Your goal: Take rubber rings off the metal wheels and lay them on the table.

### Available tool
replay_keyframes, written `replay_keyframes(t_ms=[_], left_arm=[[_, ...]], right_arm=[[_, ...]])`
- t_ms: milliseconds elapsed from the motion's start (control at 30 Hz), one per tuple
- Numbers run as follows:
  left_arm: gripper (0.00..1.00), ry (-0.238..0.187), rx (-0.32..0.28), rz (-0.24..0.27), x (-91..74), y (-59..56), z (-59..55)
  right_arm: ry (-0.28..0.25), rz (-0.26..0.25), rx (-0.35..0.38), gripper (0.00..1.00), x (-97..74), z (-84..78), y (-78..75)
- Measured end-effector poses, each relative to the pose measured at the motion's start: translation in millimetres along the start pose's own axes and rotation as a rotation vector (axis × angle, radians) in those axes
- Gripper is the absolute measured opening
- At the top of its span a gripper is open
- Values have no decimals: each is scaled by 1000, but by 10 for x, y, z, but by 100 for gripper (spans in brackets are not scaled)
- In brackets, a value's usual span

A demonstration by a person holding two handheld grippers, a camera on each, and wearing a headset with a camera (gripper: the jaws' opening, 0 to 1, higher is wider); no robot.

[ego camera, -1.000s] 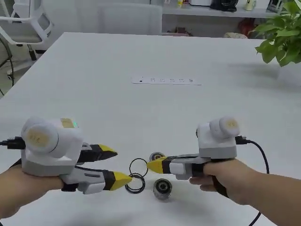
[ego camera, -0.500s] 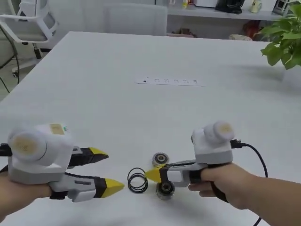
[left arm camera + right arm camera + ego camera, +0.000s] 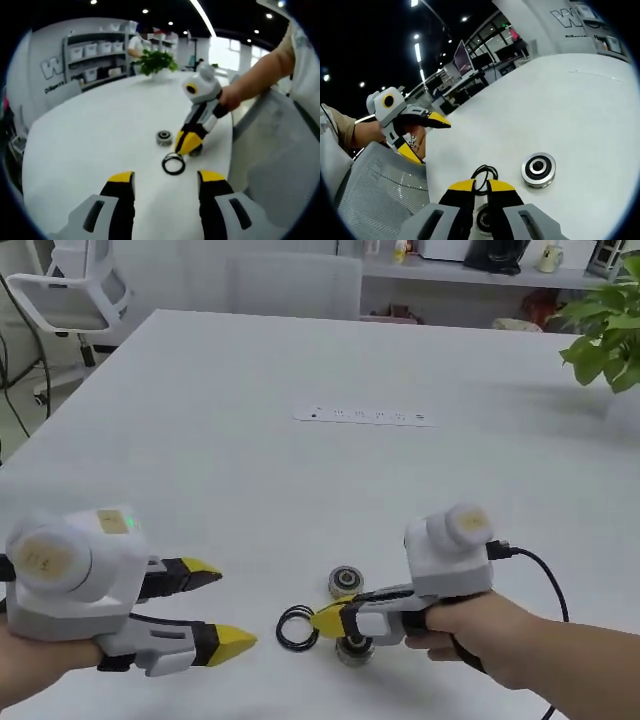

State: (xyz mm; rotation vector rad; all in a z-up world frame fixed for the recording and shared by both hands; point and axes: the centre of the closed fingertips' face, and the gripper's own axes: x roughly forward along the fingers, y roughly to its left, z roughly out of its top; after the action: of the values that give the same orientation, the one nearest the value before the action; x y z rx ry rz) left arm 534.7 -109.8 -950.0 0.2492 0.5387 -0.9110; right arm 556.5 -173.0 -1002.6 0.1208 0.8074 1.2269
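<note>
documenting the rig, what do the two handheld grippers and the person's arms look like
Both the left gripper and the right gripper have white and grey plastic bodies, and black jaws ending in yellow wedge tips. A black cable runs from the right one's rear. The person wears a pale short sleeve, leaving the forearms bare.

The rubber rings (image 3: pixel 296 628) look matt, the metal wheels (image 3: pixel 345 580) bright and polished, the table (image 3: pixel 300 480) smooth and matt, the left gripper (image 3: pixel 215 605) and right gripper (image 3: pixel 325 618) smooth plastic.

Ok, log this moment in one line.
left gripper open, apart from rings | right gripper shut over near wheel | rings on table
</note>
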Motion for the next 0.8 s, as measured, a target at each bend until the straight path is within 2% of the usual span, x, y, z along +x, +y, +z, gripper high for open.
replay_keyframes(t_ms=[300,433,533,667,800], left_arm=[[51,-3,-14,11,-65,-8,13],[53,-27,-41,7,-122,-32,86],[54,-43,-47,10,-175,-57,143],[56,-68,-66,8,-218,-99,236],[57,-78,-61,11,-237,-128,293]], right_arm=[[-20,-7,-20,21,-71,78,53],[-42,-14,-31,28,-146,146,69],[-108,-26,-17,34,-273,285,83],[-134,-38,-34,37,-429,340,109],[-167,-71,-59,45,-628,393,105]])
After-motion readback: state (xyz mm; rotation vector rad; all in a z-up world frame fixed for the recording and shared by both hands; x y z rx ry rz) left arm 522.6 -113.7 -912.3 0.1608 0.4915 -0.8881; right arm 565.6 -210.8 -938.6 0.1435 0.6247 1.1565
